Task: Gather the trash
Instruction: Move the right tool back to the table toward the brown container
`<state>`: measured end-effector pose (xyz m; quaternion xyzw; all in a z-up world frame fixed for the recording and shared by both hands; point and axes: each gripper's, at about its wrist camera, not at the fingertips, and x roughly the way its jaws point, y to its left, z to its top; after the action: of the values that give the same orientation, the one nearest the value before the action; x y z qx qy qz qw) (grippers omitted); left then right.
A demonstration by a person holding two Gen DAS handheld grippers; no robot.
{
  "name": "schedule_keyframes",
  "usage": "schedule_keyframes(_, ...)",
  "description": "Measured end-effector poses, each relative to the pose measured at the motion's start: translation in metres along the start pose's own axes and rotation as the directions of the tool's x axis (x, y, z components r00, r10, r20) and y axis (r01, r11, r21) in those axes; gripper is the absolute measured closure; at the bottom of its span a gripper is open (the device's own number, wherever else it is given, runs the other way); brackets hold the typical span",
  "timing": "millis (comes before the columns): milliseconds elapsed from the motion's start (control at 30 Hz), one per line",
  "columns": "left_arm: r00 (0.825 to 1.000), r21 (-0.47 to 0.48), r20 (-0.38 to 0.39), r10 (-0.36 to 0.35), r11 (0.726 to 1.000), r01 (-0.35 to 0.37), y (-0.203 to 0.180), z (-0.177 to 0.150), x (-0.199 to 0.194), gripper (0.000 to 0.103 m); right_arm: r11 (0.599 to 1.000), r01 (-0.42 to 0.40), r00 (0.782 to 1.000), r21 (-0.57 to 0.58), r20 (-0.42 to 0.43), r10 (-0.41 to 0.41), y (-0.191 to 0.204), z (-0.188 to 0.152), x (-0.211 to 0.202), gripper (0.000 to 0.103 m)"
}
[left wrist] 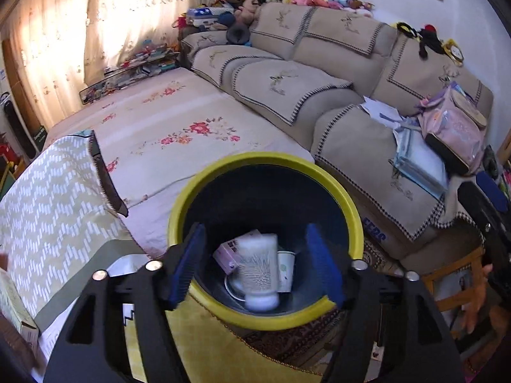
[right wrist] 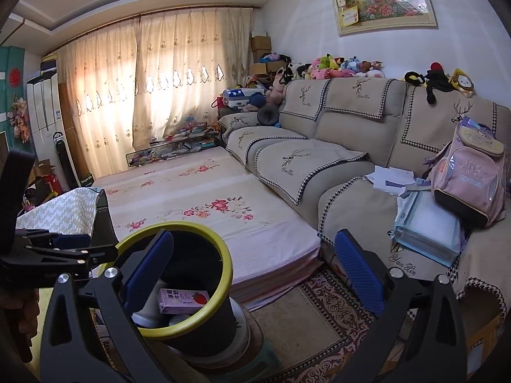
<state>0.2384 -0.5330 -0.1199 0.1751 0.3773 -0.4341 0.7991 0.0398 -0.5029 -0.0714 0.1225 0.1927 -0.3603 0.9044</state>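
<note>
A black trash bin with a yellow rim [left wrist: 265, 159] stands on the floor by the mattress. Inside it lie a white plastic bottle [left wrist: 259, 268], a pink milk carton [left wrist: 227, 252] and a paper cup [left wrist: 285, 269]. My left gripper [left wrist: 257, 266] is open and empty, right above the bin's mouth. In the right wrist view the bin [right wrist: 191, 328] sits at lower left, with the pink carton [right wrist: 183, 300] showing inside. My right gripper [right wrist: 252, 271] is open and empty, to the right of the bin. The left gripper [right wrist: 54, 252] shows at the left edge.
A floral mattress [right wrist: 207, 210] lies on the floor beside a beige sofa [right wrist: 335, 159]. A pink backpack [right wrist: 469, 175], papers and a folder [right wrist: 428, 229] lie on the sofa. A patterned rug [right wrist: 319, 319] covers the floor. A patterned cloth [left wrist: 48, 207] drapes at left.
</note>
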Motion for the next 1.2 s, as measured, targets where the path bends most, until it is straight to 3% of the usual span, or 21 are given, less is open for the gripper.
schedule_keyframes(233,0.991,-0.081,0.123,0.054,0.996,-0.044,0.033,-0.043,-0.088,0.025,0.998,-0.058,0.998,-0.029,-0.029,0.057,0.023,-0.005,0.002,0.007)
schedule_keyframes(467,0.959,-0.235,0.202,0.201,0.960,-0.151,0.089,-0.123,-0.199,0.018,0.975,-0.207,0.977,-0.087,-0.071,0.201,0.080,-0.010,-0.003,0.007)
schedule_keyframes(533,0.947,-0.289,0.207,0.246,0.940,-0.181,0.108,-0.147,-0.225,0.017,0.952,-0.281,0.958,-0.118,-0.091,0.271,0.107,-0.012,-0.007,0.007)
schedule_keyframes(633,0.912,-0.369,0.192,0.363,0.888,-0.276,0.135,-0.188,-0.264,0.017,0.909,-0.389,0.919,-0.150,-0.127,0.372,0.144,-0.015,-0.012,0.007)
schedule_keyframes(700,0.889,-0.414,0.183,0.419,0.853,-0.317,0.150,-0.209,-0.285,0.017,0.868,-0.472,0.878,-0.156,-0.163,0.449,0.170,-0.017,-0.015,0.007)
schedule_keyframes(733,0.884,-0.430,0.180,0.432,0.842,-0.325,0.157,-0.218,-0.291,0.016,0.830,-0.536,0.840,-0.155,-0.196,0.506,0.189,-0.018,-0.015,0.007)
schedule_keyframes(833,0.856,-0.493,0.170,0.489,0.794,-0.356,0.177,-0.251,-0.319,0.016,0.748,-0.639,0.763,-0.180,-0.266,0.589,0.238,-0.022,-0.018,0.007)
schedule_keyframes(933,0.833,-0.536,0.162,0.529,0.756,-0.376,0.189,-0.273,-0.336,0.015,0.685,-0.691,0.720,-0.230,-0.302,0.625,0.283,-0.027,-0.027,0.007)
schedule_keyframes(1067,0.827,-0.563,0.150,0.541,0.735,-0.378,0.206,-0.296,-0.347,0.015,0.619,-0.731,0.681,-0.287,-0.347,0.645,0.336,-0.036,-0.034,0.007)
schedule_keyframes(1200,0.835,-0.573,0.150,0.530,0.735,-0.364,0.211,-0.303,-0.346,0.015,0.599,-0.718,0.696,-0.354,-0.373,0.614,0.375,-0.049,-0.034,0.008)
